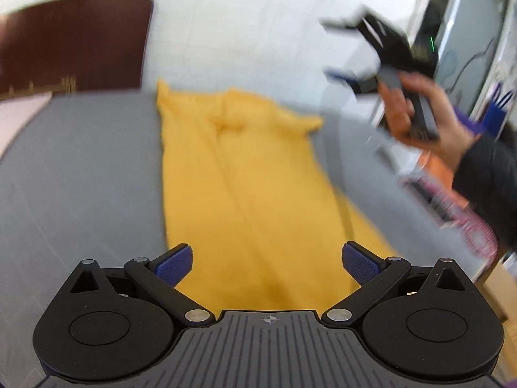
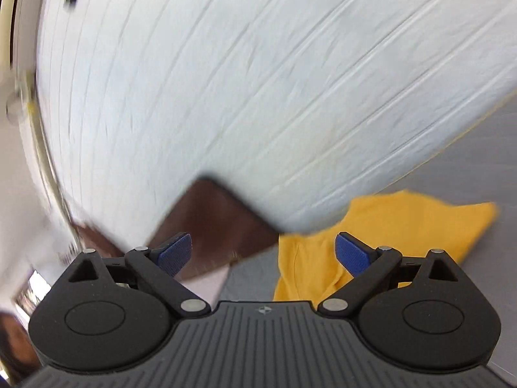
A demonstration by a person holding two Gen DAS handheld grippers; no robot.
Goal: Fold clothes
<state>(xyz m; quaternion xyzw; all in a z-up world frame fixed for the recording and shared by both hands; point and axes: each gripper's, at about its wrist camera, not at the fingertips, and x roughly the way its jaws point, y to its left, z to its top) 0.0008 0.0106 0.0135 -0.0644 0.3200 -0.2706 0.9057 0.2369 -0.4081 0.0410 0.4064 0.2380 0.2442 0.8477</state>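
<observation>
A yellow garment (image 1: 245,174) lies folded into a long strip on the grey bed (image 1: 80,168), running away from me. My left gripper (image 1: 267,263) hovers open above its near end, nothing between the blue pads. In the left wrist view the right gripper (image 1: 336,48) is raised in the air at the upper right, held by a hand (image 1: 416,113), its fingers spread open. The right wrist view is tilted and blurred: my right gripper (image 2: 263,252) is open and empty, with the yellow garment (image 2: 387,226) low on the right.
A dark brown headboard (image 1: 74,42) stands at the bed's far left against a white wall (image 1: 242,26). A pale pink pillow (image 1: 16,119) lies at the left. Cluttered furniture (image 1: 465,48) and a pink and orange object (image 1: 452,200) sit to the right of the bed.
</observation>
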